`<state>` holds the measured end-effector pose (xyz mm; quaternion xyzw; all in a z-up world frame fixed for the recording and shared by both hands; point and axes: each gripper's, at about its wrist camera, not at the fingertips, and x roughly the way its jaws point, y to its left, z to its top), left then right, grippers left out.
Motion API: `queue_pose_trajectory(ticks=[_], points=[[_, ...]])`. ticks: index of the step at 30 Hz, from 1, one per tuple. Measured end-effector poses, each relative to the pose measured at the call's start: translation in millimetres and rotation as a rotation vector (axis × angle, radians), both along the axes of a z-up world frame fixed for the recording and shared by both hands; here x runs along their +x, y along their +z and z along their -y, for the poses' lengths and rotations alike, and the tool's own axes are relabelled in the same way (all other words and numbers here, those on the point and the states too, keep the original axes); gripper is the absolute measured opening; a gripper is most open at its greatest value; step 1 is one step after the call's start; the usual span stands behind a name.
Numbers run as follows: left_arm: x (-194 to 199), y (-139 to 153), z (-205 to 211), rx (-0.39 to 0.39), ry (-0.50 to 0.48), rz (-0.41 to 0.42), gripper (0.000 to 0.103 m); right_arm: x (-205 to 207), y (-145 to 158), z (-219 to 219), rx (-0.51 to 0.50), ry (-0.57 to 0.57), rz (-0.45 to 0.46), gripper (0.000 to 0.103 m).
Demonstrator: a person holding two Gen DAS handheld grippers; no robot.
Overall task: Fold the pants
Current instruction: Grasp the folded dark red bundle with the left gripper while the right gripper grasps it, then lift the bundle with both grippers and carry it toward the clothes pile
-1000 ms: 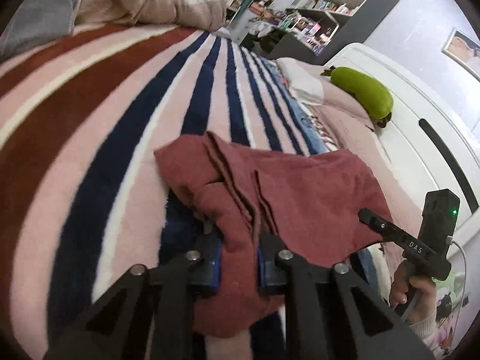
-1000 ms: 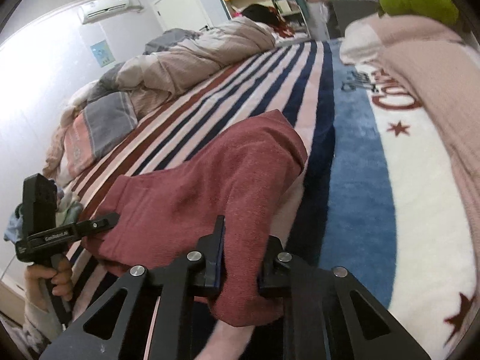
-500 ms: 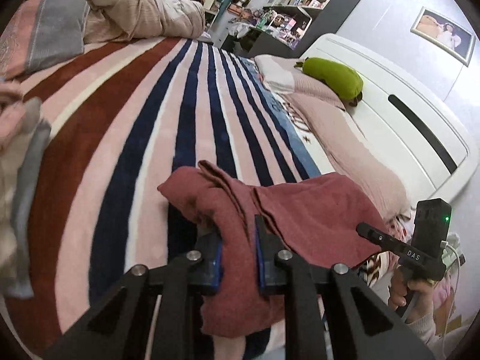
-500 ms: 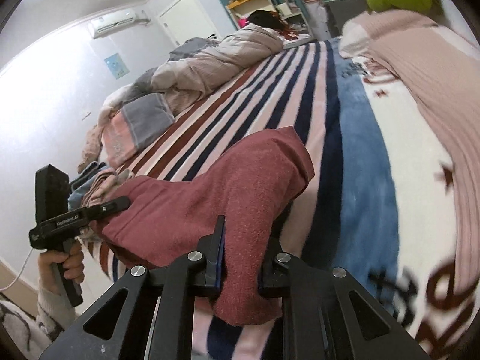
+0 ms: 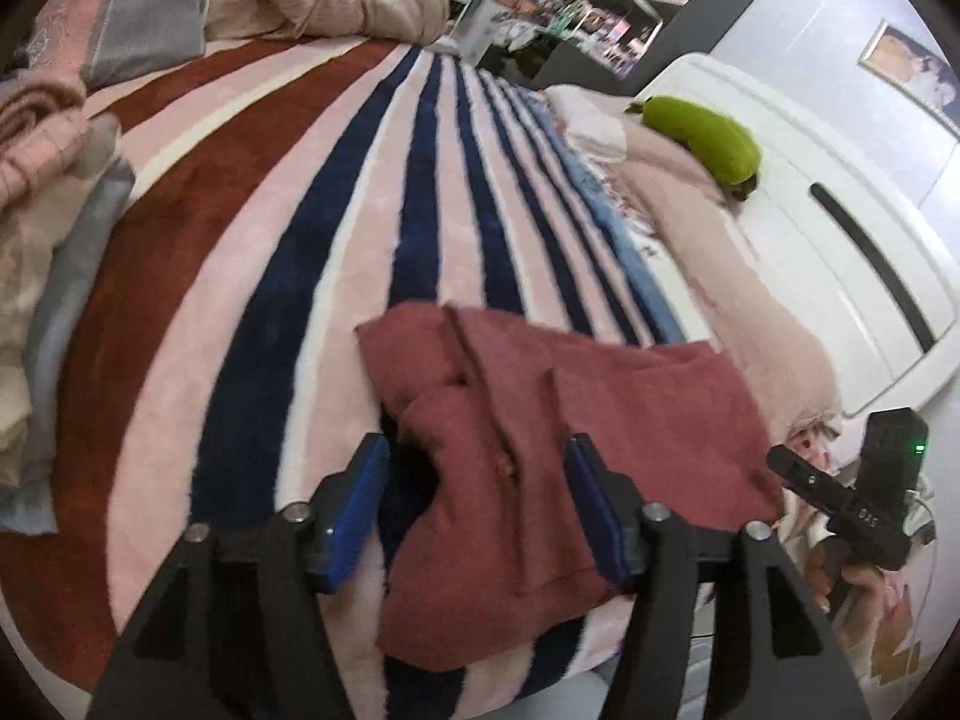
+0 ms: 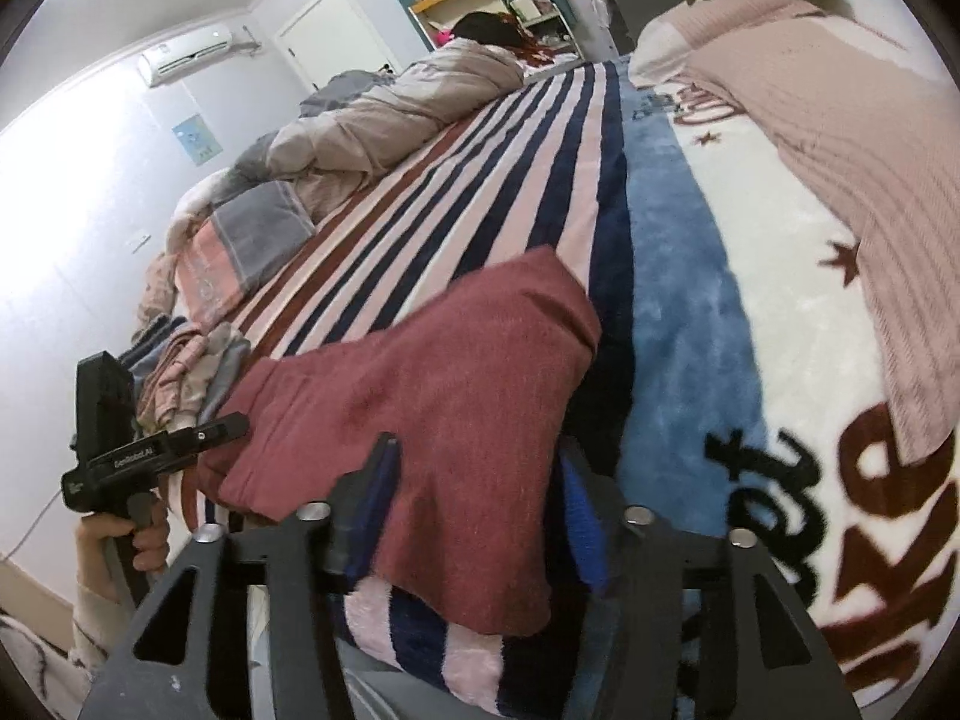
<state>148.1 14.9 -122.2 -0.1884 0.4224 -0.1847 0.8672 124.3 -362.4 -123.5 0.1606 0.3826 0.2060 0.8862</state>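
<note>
The dark red pants (image 5: 540, 438) lie folded in a rumpled bundle on the striped blanket (image 5: 336, 252) near the bed's front edge. They also show in the right wrist view (image 6: 432, 396). My left gripper (image 5: 477, 462) is open, its jaws wide apart on either side of the bundle's left end, holding nothing. My right gripper (image 6: 474, 468) is open too, its jaws spread around the cloth's right end. Each gripper shows in the other's view, the right one (image 5: 852, 504) at the far right and the left one (image 6: 138, 450) at the far left.
A stack of folded clothes (image 5: 42, 228) sits at the left of the bed. A pink knitted blanket (image 6: 840, 138) and a green plush (image 5: 708, 138) lie by the white headboard (image 5: 840, 228). A crumpled duvet (image 6: 384, 114) lies at the far end.
Both grippers were shut on the pants and held them slightly lifted; now both have opened and let go, and the pants rest on the blanket.
</note>
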Motion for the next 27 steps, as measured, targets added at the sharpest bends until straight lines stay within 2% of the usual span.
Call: queue_pose_trajectory(ticks=[2,6,10,14,19,20,21,22,23,25,27], points=[[0,7,2,-0.001,-0.013,0.022,0.07,1,7,2,-0.001,-0.002,0.017,0.059],[9,2,6,-0.001,-0.025,-0.009,0.072,6,7,1,-0.001,0.016,0.02,0.068],[19,-10,2,0.005,-0.004,-0.046,0.072,16,-8,1,-0.006,0.034,-0.019,0.068],[25,-24,0,-0.033,-0.005,-0.078,0.072,26,-24,4,-0.003,0.048,-0.063,0.068],[29,-31,4,-0.034,-0.002,-0.068,0.071,35,-40,8,0.086,0.077,-0.098,0.067],[31,-31,5,-0.036,-0.006,-0.068,0.066,36,-43,9,0.106,0.088,-0.103,0.061],[32,-32,7,-0.038,-0.013,-0.071,0.055,37,-45,8,0.127,0.102,-0.11,0.051],[33,-34,8,-0.047,-0.021,-0.077,0.044,38,-47,7,0.145,0.114,-0.116,0.046],[34,-35,9,-0.055,-0.028,-0.083,0.04,39,-48,5,0.151,0.122,-0.118,0.039],[34,-34,13,-0.054,-0.041,-0.079,0.025,38,-47,1,0.134,0.129,-0.11,0.034],[34,-33,16,-0.065,-0.048,-0.076,0.02,37,-45,-2,0.135,0.14,-0.104,0.023]])
